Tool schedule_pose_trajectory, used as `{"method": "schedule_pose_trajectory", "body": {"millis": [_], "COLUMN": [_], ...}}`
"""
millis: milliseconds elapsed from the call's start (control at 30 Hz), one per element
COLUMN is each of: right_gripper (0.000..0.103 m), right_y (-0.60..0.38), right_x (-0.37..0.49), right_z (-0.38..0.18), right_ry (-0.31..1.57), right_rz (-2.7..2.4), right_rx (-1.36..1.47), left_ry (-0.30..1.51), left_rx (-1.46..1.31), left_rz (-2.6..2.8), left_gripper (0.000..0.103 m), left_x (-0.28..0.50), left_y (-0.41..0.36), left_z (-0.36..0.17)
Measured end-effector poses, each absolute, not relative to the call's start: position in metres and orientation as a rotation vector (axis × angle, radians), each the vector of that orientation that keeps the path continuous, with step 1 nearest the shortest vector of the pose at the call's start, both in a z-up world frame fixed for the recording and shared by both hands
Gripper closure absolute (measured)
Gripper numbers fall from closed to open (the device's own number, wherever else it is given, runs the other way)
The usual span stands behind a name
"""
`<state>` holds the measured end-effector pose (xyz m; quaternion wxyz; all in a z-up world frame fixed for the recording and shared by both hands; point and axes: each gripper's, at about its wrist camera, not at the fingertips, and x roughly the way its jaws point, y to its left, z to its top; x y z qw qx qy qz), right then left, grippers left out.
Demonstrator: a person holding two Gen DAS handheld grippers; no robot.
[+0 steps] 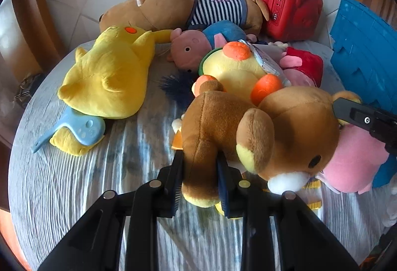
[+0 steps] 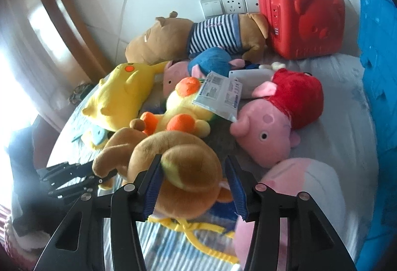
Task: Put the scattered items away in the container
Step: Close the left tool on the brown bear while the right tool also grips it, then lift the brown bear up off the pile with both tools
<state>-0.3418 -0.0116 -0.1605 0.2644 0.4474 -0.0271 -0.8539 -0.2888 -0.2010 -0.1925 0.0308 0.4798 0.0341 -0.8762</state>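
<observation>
A brown teddy bear (image 1: 248, 122) lies on the bed among other plush toys. My left gripper (image 1: 199, 159) is shut on one of its legs, both pads pressing the fur. In the right wrist view my right gripper (image 2: 193, 162) straddles the bear's head (image 2: 188, 166). The left pad touches the fur and the right pad stands slightly off, so the jaws are open. One right fingertip (image 1: 347, 109) shows at the bear's ear in the left wrist view. The left gripper (image 2: 99, 178) shows at the bear's leg. A blue crate (image 1: 364, 47) (image 2: 379, 72) stands at the right.
A yellow plush (image 1: 106, 77), a big brown plush in a striped shirt (image 1: 173, 5), a yellow-orange plush (image 1: 238, 67) and pig plushes (image 2: 273, 122) crowd the bed (image 1: 74, 184). A red case (image 1: 290, 5) stands at the wall. A pink plush (image 1: 354, 162) lies by the crate.
</observation>
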Motion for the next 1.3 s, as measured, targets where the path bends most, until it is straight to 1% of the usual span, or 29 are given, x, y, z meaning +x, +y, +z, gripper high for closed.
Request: {"method": "schedule_pose_trajectory", "body": {"millis": [133, 267, 333, 433, 500, 633, 700, 767, 967, 1133, 1300], "right_gripper": [0.054, 0.064, 0.064, 0.063, 0.060, 0.059, 0.060, 0.064, 0.067, 0.068, 0.068], "right_y": [-0.019, -0.018, -0.018, -0.018, -0.019, -0.021, -0.022, -0.025, -0.024, -0.018, -0.012], "right_x": [-0.347, -0.352, -0.351, -0.351, -0.350, -0.346, -0.344, -0.340, -0.309, -0.278, -0.243], "right_z": [-0.165, -0.179, -0.181, -0.183, -0.183, -0.184, -0.185, -0.183, -0.154, -0.121, -0.090], "right_ry": [-0.105, -0.149, -0.152, -0.164, -0.164, -0.160, -0.156, -0.136, -0.090, -0.104, -0.107], "right_rz": [-2.327, -2.337, -2.351, -2.381, -2.416, -2.451, -2.456, -2.465, -2.453, -2.464, -2.514], "right_rx": [1.197, 1.247, 1.236, 1.218, 1.200, 1.190, 1.196, 1.193, 1.150, 1.101, 1.047], "left_ry": [0.136, 0.126, 0.105, 0.120, 0.114, 0.123, 0.134, 0.134, 0.133, 0.107, 0.079], "left_rx": [1.483, 1.486, 1.470, 1.451, 1.438, 1.430, 1.422, 1.417, 1.380, 1.281, 1.252], "left_rz": [-2.710, -2.744, -2.751, -2.769, -2.780, -2.787, -2.786, -2.780, -2.811, -2.882, -2.953], "left_gripper": [0.078, 0.078, 0.078, 0.078, 0.078, 0.078, 0.078, 0.080, 0.081, 0.081, 0.081], "left_x": [-0.298, -0.304, -0.307, -0.309, -0.309, -0.306, -0.304, -0.301, -0.270, -0.241, -0.213], "left_y": [-0.210, -0.210, -0.209, -0.211, -0.211, -0.212, -0.212, -0.209, -0.202, -0.198, -0.193], "left_z": [-0.196, -0.203, -0.205, -0.206, -0.206, -0.207, -0.208, -0.205, -0.169, -0.123, -0.100]}}
